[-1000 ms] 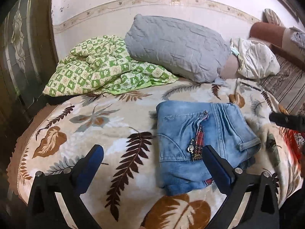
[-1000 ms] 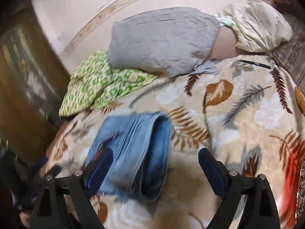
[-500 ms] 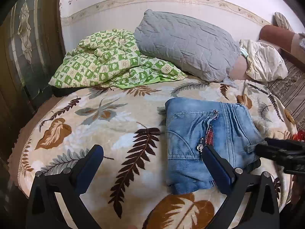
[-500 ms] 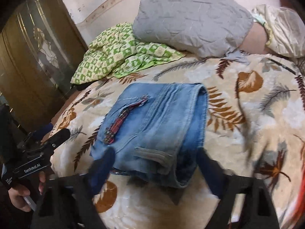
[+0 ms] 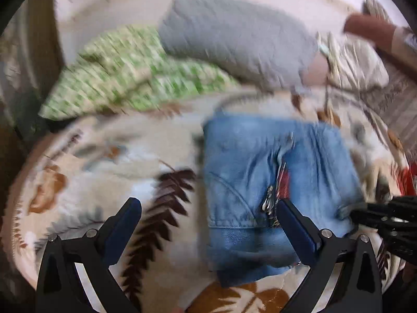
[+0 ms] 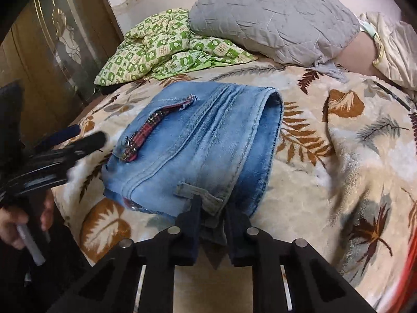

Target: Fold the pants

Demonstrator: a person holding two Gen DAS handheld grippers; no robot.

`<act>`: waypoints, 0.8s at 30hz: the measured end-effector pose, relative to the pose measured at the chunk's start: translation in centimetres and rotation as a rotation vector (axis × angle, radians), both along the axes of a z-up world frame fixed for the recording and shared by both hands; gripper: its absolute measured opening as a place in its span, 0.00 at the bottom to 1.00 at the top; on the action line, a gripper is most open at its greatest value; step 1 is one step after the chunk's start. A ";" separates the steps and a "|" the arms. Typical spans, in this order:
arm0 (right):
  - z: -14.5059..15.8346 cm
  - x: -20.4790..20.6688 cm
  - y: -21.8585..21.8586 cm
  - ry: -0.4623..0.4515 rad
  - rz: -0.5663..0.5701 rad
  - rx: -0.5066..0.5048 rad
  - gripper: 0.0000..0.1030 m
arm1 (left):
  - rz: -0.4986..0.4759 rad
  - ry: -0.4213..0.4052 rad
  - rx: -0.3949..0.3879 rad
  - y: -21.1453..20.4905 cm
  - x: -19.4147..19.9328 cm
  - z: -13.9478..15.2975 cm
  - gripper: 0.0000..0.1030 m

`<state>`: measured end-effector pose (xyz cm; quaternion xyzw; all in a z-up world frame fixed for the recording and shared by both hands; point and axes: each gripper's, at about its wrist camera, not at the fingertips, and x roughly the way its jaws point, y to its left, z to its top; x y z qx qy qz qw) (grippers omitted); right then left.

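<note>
- Folded jeans lie mid-frame on the leaf-print blanket covering the bed.
- Right claw, bottom centre of its view, has just been closing; its pads now pinch the near denim edge by the belt loop.
- Left claw gapes wide, nothing between its pads, above the jeans' left part; view blurred.
- Grey pillow and green checked cloth sit at upper frame.
</note>
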<state>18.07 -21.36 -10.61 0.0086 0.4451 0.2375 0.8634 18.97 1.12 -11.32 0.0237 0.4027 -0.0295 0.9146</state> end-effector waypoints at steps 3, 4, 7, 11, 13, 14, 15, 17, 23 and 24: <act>-1.0 0.2 -0.9 0.024 -0.015 0.021 0.16 | -0.046 0.103 -0.099 0.5 1.5 -2.0 1.00; -1.4 0.3 -1.3 0.031 -0.022 0.041 0.16 | -0.050 0.096 -0.134 0.9 1.5 -2.3 1.00; -2.1 0.1 -1.8 0.031 -0.031 0.065 0.15 | -0.055 0.089 -0.164 1.5 1.2 -3.1 1.00; -2.4 0.0 -2.0 0.032 -0.040 0.069 0.15 | -0.030 0.094 -0.137 2.1 1.1 -3.7 1.00; -2.6 0.1 -2.0 0.035 -0.049 0.074 0.15 | -0.017 0.111 -0.166 2.2 1.2 -4.0 1.00; -2.6 0.1 -1.9 0.034 -0.053 0.066 0.15 | -0.013 0.113 -0.158 2.2 1.3 -4.0 1.00; -2.6 0.1 -1.8 0.030 -0.053 0.058 0.15 | -0.011 0.107 -0.141 1.9 1.4 -3.9 1.00; -2.5 0.1 -1.7 0.027 -0.050 0.048 0.15 | -0.011 0.101 -0.117 1.6 1.2 -3.9 1.00; -2.7 0.0 -1.7 0.023 -0.049 0.048 0.15 | -0.029 0.115 -0.150 2.2 1.6 -4.2 1.00; -2.7 0.0 -1.7 0.023 -0.051 0.046 0.15 | -0.031 0.113 -0.147 2.1 1.5 -4.2 1.00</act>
